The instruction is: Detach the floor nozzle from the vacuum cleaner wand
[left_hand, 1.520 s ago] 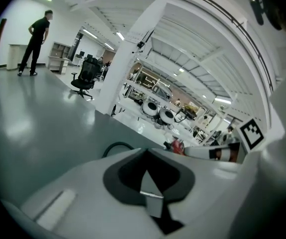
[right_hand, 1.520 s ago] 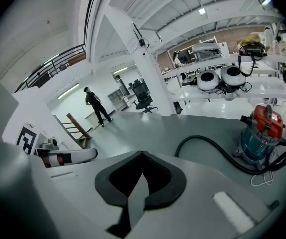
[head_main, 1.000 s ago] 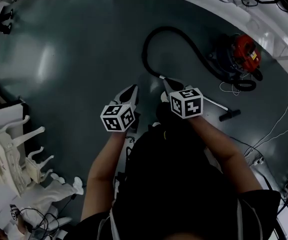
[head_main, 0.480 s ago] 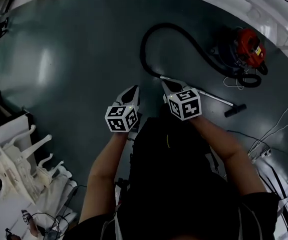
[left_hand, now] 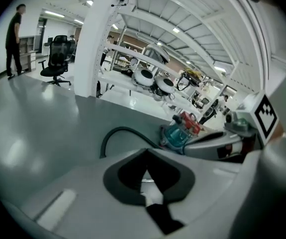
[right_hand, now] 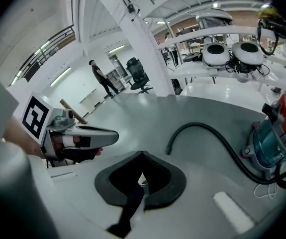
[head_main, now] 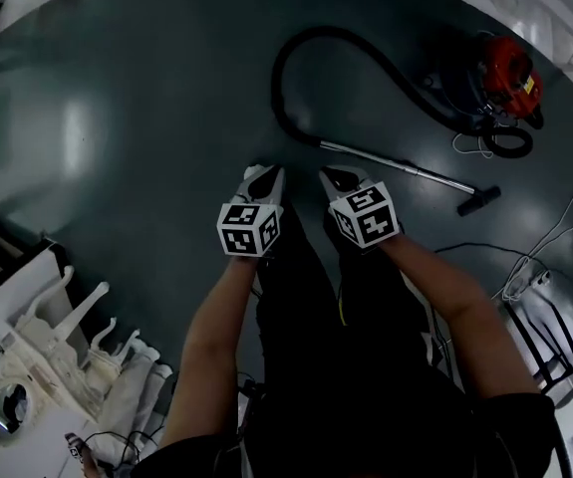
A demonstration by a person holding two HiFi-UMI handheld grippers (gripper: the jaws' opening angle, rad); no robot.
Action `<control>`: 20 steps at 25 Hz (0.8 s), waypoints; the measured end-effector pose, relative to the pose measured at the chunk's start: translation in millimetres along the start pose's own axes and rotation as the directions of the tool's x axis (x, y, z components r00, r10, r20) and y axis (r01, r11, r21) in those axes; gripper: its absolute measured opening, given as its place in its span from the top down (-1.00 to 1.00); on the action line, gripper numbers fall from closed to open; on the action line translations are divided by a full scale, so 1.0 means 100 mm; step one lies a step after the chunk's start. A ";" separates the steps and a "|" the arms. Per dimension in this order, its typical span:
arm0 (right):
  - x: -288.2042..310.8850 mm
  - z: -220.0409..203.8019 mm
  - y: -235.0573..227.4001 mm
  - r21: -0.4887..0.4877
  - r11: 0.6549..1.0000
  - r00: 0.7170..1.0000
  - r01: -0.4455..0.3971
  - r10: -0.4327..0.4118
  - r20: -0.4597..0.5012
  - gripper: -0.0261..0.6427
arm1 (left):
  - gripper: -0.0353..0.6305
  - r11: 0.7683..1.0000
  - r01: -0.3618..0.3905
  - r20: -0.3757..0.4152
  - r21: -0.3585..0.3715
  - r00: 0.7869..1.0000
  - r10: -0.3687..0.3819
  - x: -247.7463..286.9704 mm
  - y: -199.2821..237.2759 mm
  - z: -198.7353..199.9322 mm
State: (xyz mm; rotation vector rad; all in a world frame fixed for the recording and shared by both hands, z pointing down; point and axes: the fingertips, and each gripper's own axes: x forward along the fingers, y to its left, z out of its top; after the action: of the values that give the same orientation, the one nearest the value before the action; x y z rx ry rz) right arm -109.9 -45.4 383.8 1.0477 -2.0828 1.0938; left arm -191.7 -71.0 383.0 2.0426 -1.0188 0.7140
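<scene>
The vacuum lies on the dark floor ahead of me. Its red canister [head_main: 505,73] stands at the far right, and a black hose [head_main: 366,58] loops from it to the silver wand [head_main: 396,164]. The black floor nozzle [head_main: 478,201] sits on the wand's right end. My left gripper [head_main: 264,174] and right gripper [head_main: 334,177] hang side by side just short of the wand's hose end, both shut and empty. In the left gripper view the hose [left_hand: 123,132] and canister [left_hand: 180,131] lie beyond the shut jaws of the left gripper [left_hand: 145,153]. The right gripper [right_hand: 142,156] looks at the hose [right_hand: 207,133].
White chair-like frames [head_main: 57,347] crowd the lower left. Loose cables [head_main: 545,257] trail over the floor at the right. A white pillar [left_hand: 95,39] and benches with equipment stand behind the vacuum. A person [left_hand: 14,31] and an office chair [left_hand: 58,59] are far off.
Both grippers have sunk toward the floor and stayed shut. The head view has shifted, so the wand and nozzle now show in full ahead of the fingertips.
</scene>
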 end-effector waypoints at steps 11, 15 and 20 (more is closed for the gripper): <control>0.98 -0.24 -0.05 0.071 0.994 0.996 0.085 -0.085 -0.010 0.94 | 0.87 0.993 0.088 -0.134 0.084 0.988 -0.076 0.49 0.77 -0.27; 1.30 -0.37 -0.16 0.093 0.989 0.993 0.113 -0.110 -0.037 0.94 | 0.87 0.990 0.104 -0.184 0.094 0.979 -0.085 0.76 1.01 -0.41; 1.58 -0.51 -0.47 0.097 0.981 0.985 0.169 -0.166 -0.038 0.94 | 0.87 0.985 0.112 -0.215 0.131 0.973 -0.082 1.13 1.17 -0.55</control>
State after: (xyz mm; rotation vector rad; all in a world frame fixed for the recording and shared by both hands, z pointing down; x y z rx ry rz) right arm -150.1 -78.9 548.6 1.2231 -1.8945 1.1306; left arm -237.7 -124.0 539.6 2.0703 -0.7611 0.9501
